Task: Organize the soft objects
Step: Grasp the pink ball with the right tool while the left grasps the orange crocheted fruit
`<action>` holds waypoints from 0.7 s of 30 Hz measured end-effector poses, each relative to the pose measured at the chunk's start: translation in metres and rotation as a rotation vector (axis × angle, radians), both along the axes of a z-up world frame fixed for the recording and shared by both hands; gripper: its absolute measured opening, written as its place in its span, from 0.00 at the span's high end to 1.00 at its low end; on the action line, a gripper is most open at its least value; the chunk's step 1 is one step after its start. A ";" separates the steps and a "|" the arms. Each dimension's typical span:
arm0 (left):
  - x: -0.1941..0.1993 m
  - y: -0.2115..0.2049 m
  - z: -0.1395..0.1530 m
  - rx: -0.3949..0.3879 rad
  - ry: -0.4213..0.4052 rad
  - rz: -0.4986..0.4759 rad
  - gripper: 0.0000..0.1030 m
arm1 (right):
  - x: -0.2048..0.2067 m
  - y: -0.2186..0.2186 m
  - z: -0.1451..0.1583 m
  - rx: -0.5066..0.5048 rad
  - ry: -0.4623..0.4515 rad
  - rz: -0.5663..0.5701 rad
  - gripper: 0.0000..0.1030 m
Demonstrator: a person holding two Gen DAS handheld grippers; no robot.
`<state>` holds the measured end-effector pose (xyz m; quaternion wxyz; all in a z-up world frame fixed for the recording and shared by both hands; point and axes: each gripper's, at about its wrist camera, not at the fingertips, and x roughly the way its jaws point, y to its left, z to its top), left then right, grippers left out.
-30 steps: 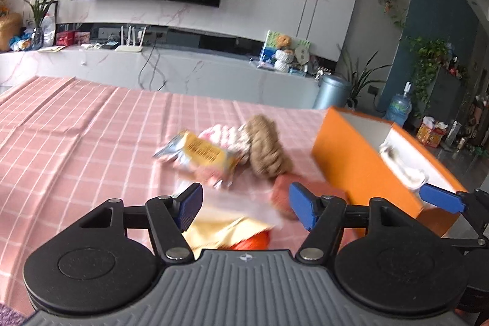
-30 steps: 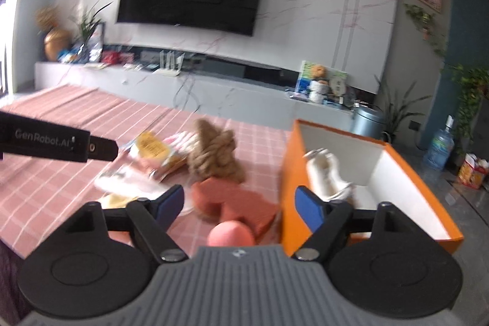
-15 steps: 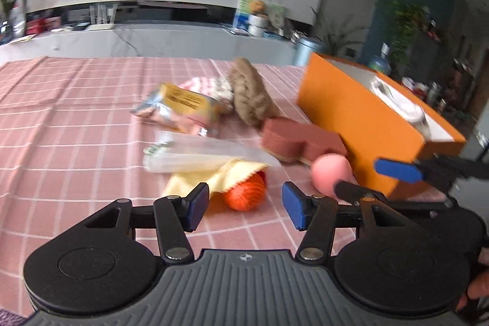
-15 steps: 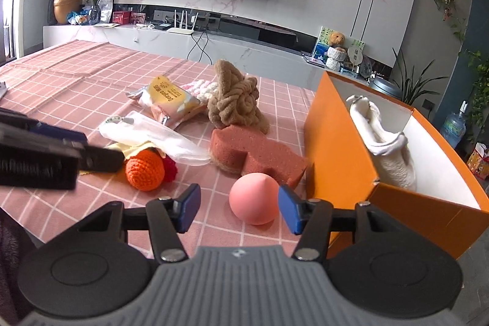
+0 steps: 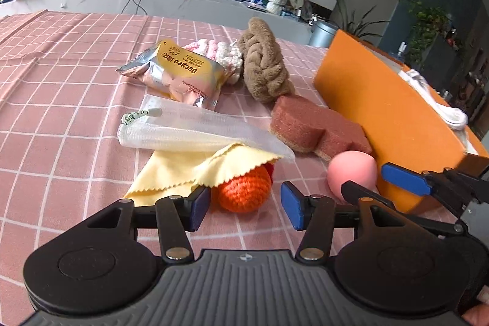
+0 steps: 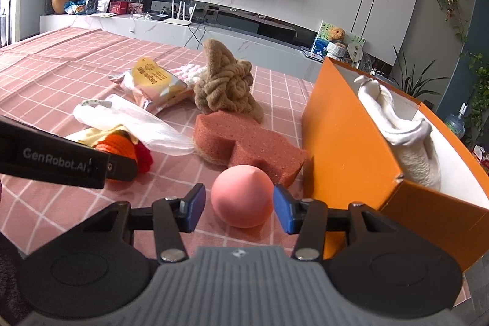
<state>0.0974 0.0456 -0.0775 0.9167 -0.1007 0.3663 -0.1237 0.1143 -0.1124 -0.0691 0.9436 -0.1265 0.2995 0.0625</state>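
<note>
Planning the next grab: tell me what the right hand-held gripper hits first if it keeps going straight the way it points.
The pink ball. It sits on the tablecloth just ahead of the right hand-held gripper, centred between the open pads, not yet touched. The reddish sponge lies behind it, though depth is hard to judge here.

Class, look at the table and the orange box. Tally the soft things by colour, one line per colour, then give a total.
Pink: 2, the ball and the pink-and-white puffy bundle
Orange: 1, the crochet ball
Brown: 2, the sponge and the knotted plush
Yellow: 1, the cloth
White: 2, the mesh pouch and the plush in the orange box
Total: 8
</note>
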 end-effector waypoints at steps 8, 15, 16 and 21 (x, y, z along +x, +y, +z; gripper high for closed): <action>0.011 -0.012 -0.005 0.060 -0.007 0.003 0.37 | 0.011 0.000 -0.007 -0.004 -0.003 -0.004 0.53; 0.013 -0.019 -0.005 0.100 -0.021 -0.016 0.53 | 0.015 0.004 -0.015 -0.042 -0.025 0.001 0.53; 0.013 -0.019 -0.004 0.100 -0.021 -0.018 0.53 | 0.015 0.004 -0.015 -0.046 -0.026 0.000 0.53; 0.008 -0.017 0.000 0.092 -0.010 -0.029 0.54 | 0.014 0.000 -0.011 -0.028 -0.015 0.000 0.57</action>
